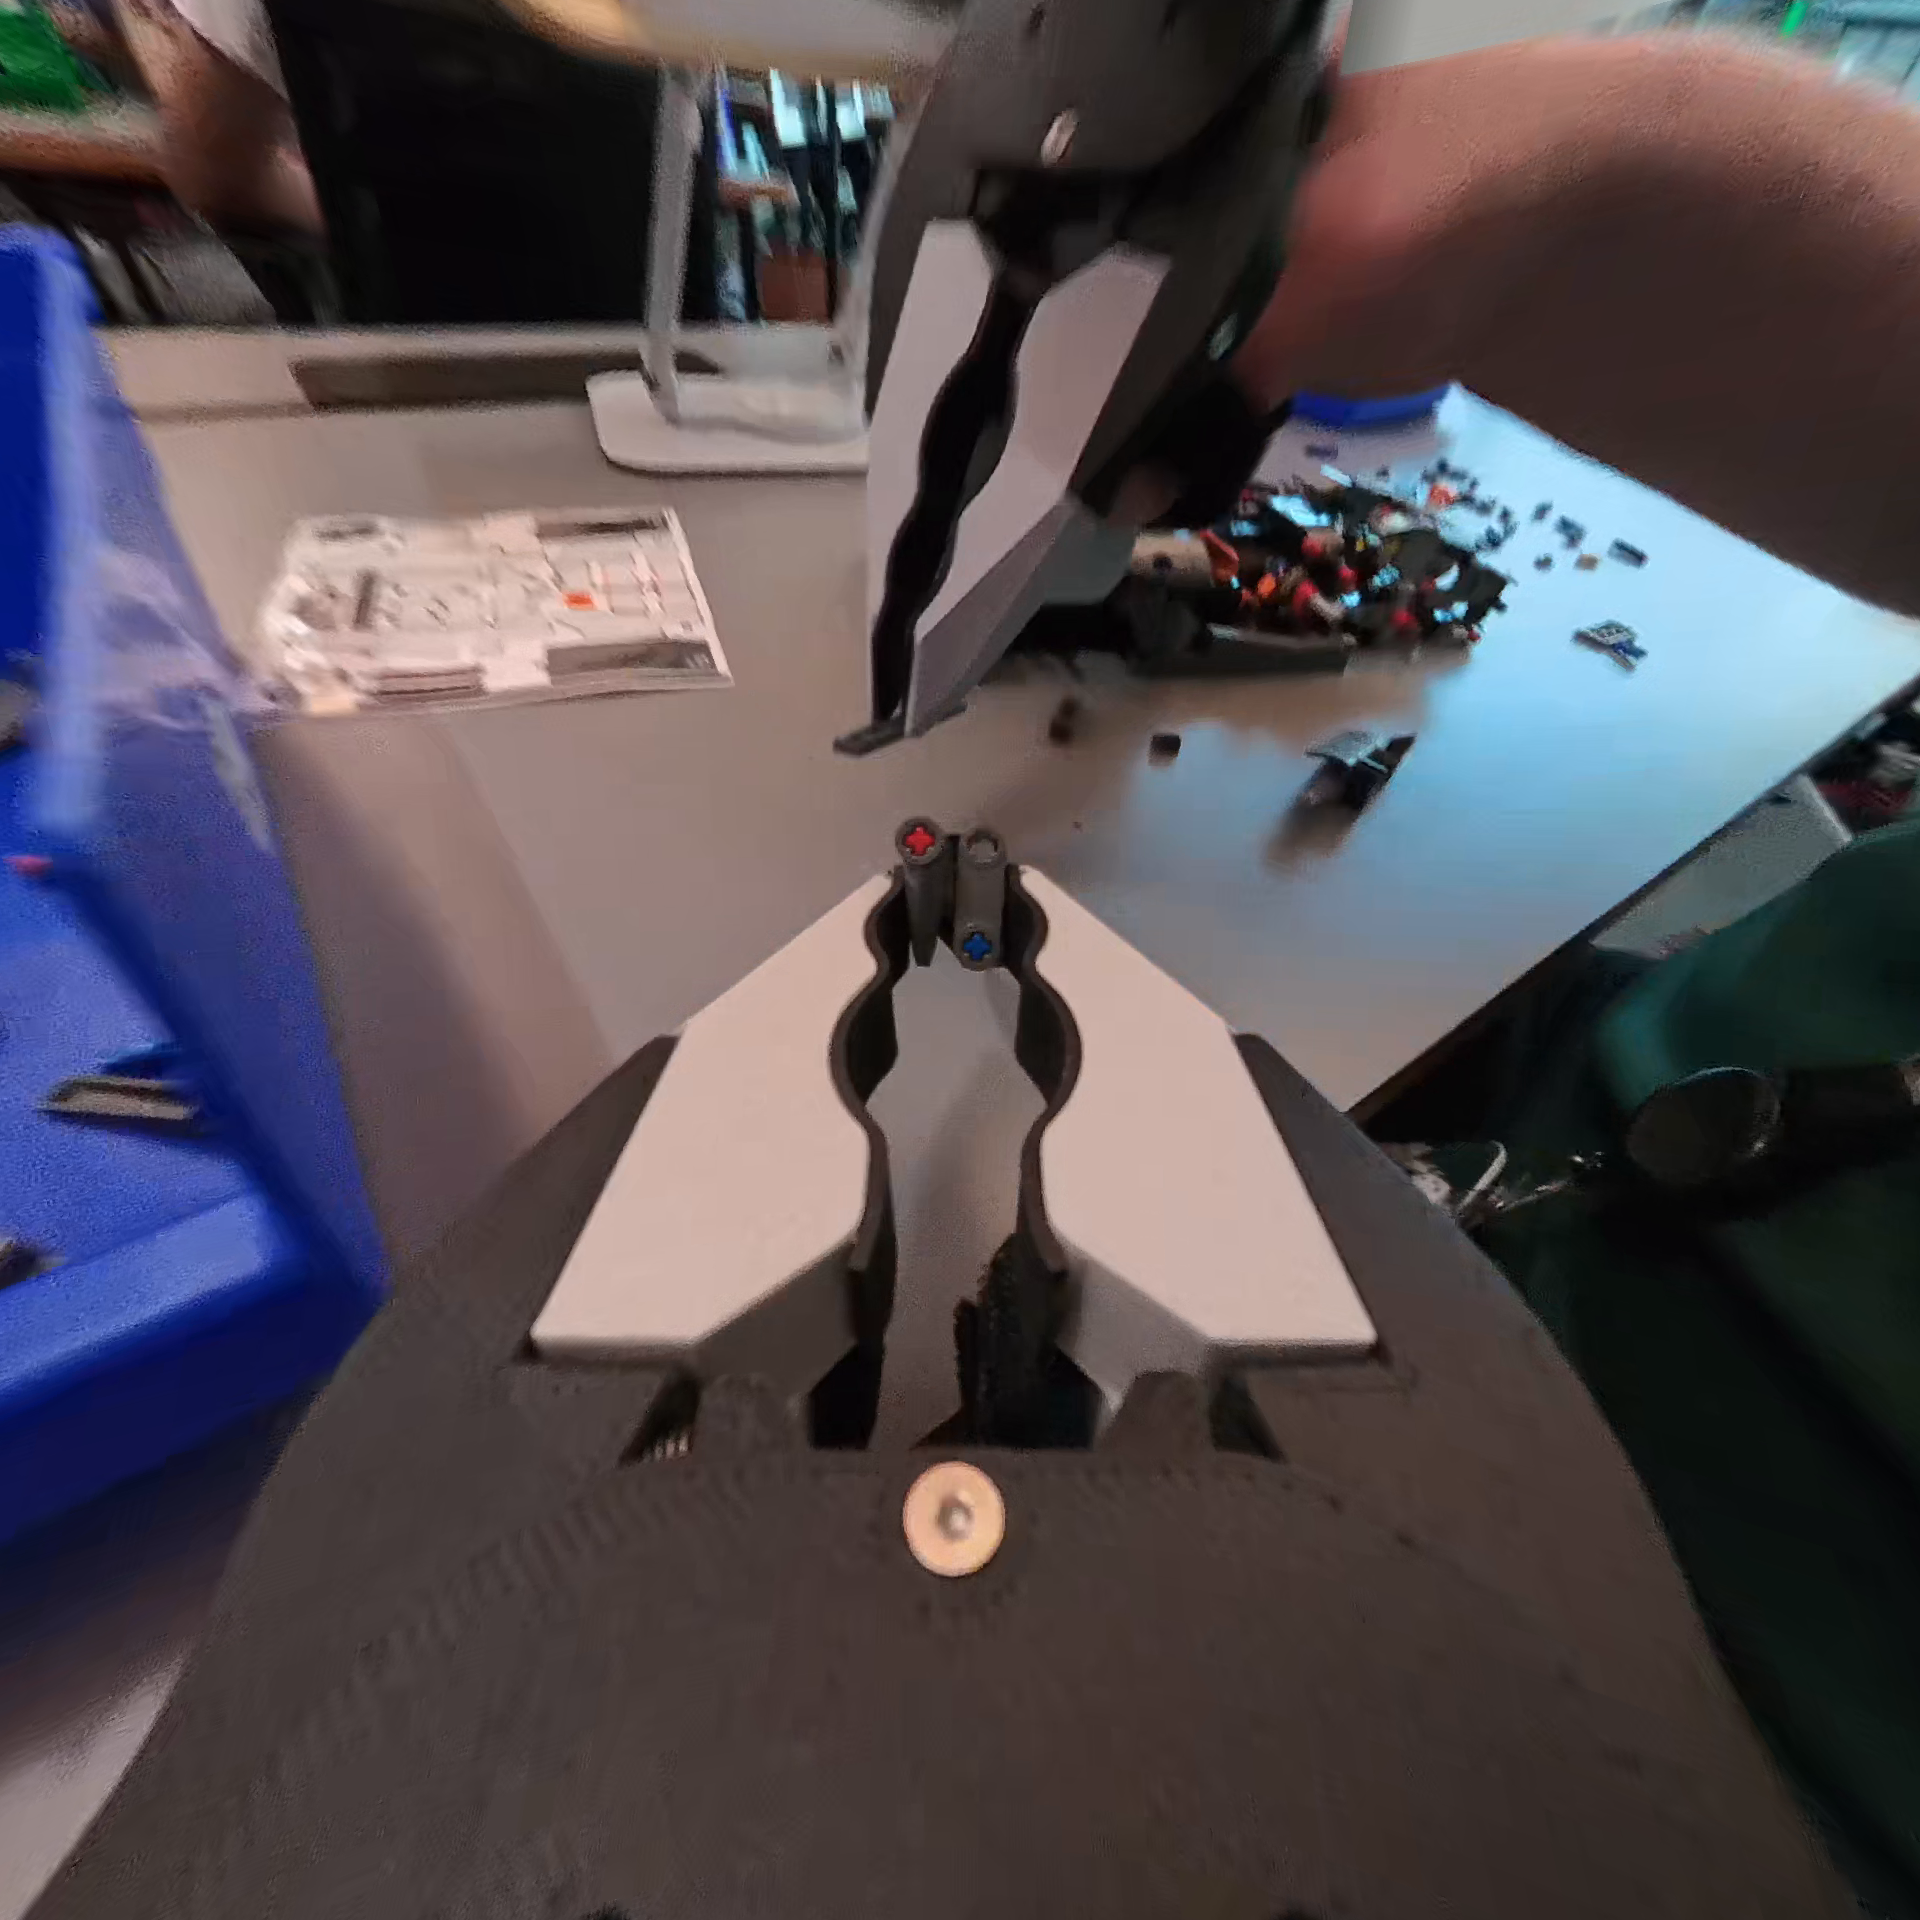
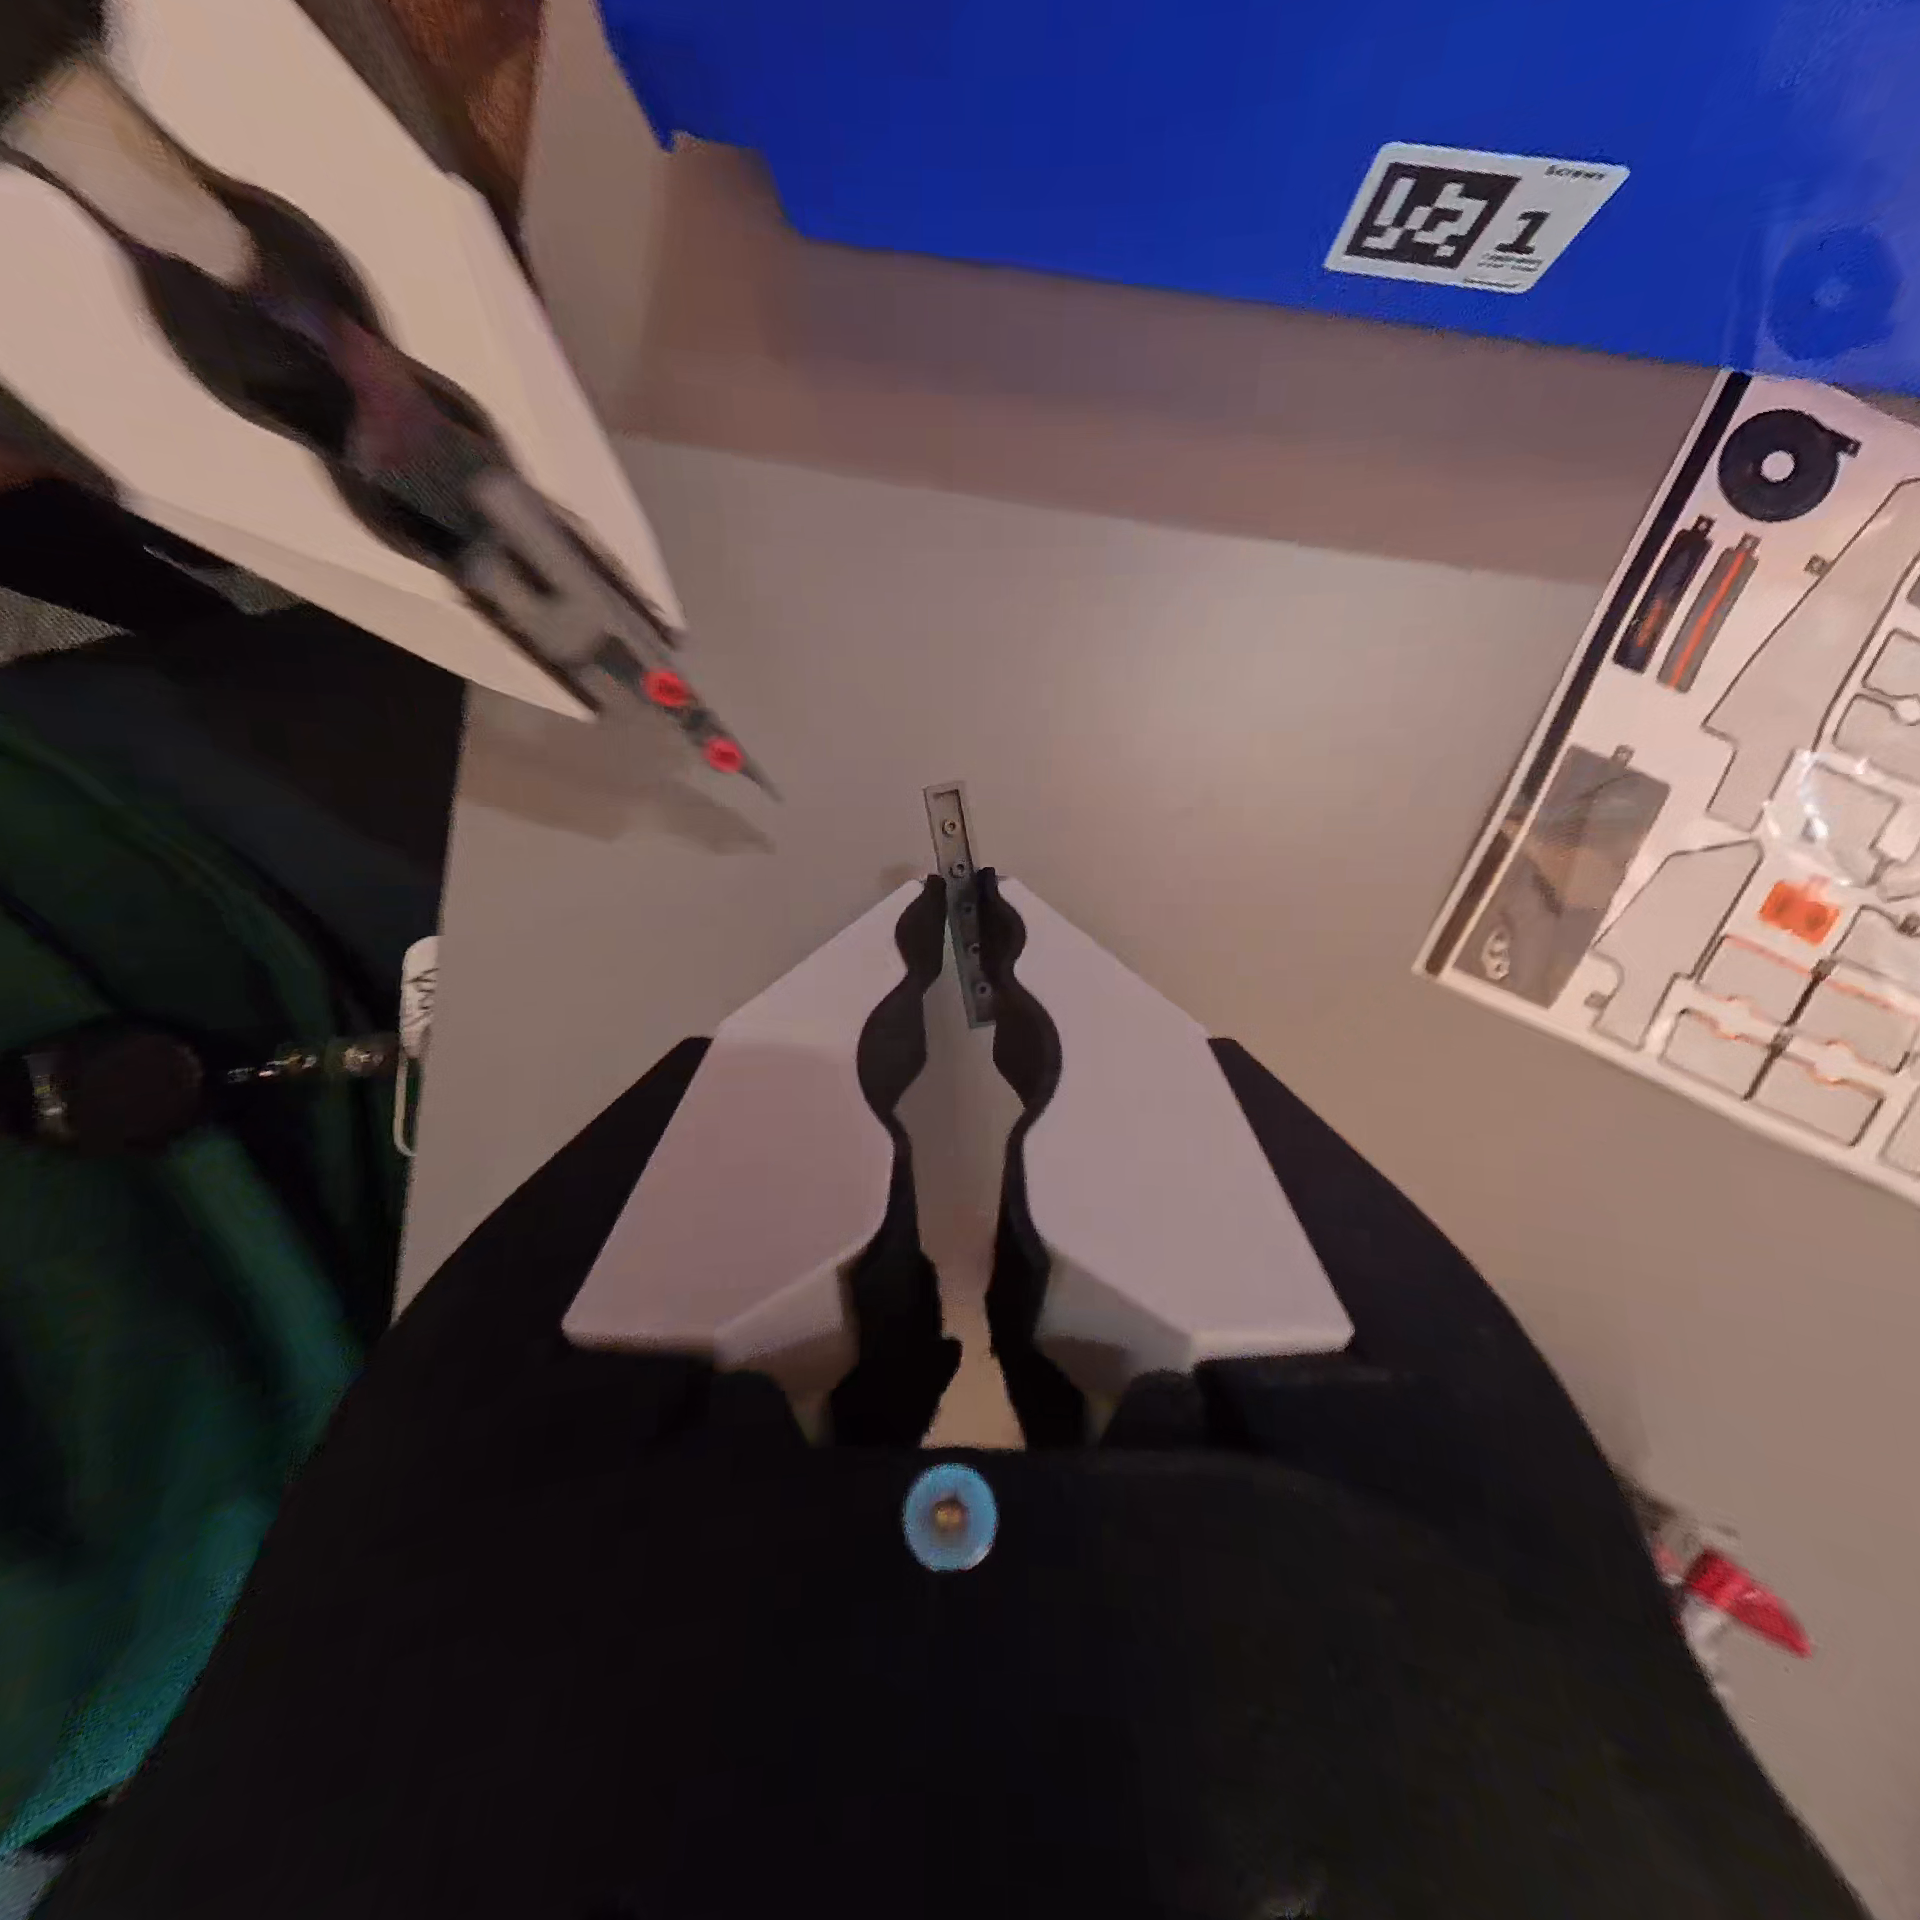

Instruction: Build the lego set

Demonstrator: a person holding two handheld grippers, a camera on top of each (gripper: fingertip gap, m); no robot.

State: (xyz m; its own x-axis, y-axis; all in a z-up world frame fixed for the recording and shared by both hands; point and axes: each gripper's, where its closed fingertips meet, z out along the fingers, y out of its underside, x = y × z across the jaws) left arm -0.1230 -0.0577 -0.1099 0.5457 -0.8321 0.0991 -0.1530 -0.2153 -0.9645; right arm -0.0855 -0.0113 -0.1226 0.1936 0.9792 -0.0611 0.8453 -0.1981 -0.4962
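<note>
My left gripper [image 1: 954, 883] is shut on a small dark grey lego assembly [image 1: 951, 899] with a red pin end and a blue pin end, held above the grey table. My right gripper [image 2: 964, 881] is shut on a thin dark grey lego plate [image 2: 961, 894], held edge-on above the table. In the left wrist view the right gripper [image 1: 894, 727] hangs from above, just beyond my left fingertips, with the plate [image 1: 868, 736] at its tip. In the right wrist view the left gripper [image 2: 665, 675] shows at the upper left with the red pin ends [image 2: 691, 717], blurred.
A blue bin [image 1: 156, 935] stands at the left; it shows with a white tag in the right wrist view [image 2: 1247, 156]. A sticker sheet [image 1: 488, 608] [image 2: 1714, 831] lies on the table. A pile of lego parts [image 1: 1340, 582] lies at the right. A white stand base [image 1: 727, 416] is behind. The tips of one gripper are about 7 cm away from the tips of the other.
</note>
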